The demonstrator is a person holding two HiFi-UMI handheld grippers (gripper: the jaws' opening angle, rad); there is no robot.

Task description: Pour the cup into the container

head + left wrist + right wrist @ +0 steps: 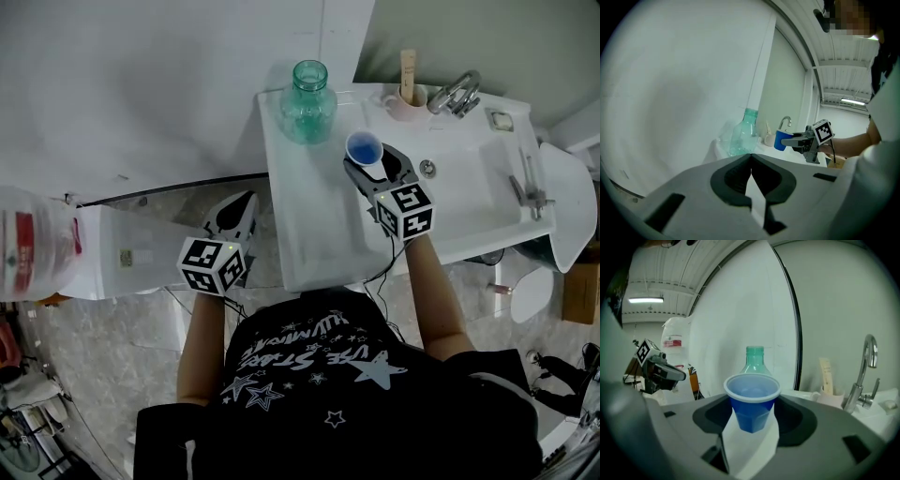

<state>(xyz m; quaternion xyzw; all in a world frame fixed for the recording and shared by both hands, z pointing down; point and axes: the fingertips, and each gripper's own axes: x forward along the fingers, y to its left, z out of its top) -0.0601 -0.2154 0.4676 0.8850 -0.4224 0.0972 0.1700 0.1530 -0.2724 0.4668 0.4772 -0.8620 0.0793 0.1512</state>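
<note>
1. Blue cup [752, 401]: upright, clamped in right gripper [369, 163]; carrying step, by my reading.
2. Bottle [307, 103]: at cup's 10 o'clock; next calls for rim over mouth, tilt.
3. Left gripper [751, 160]: jaws together, empty.

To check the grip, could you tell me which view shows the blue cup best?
The right gripper view: the blue cup sits large and upright, held in the right gripper, inside visible. The head view shows it small from above; the left gripper view, small, side-on.

Chrome faucet [457, 94], pink mug [403, 111], white sink counter [309, 216]
</note>
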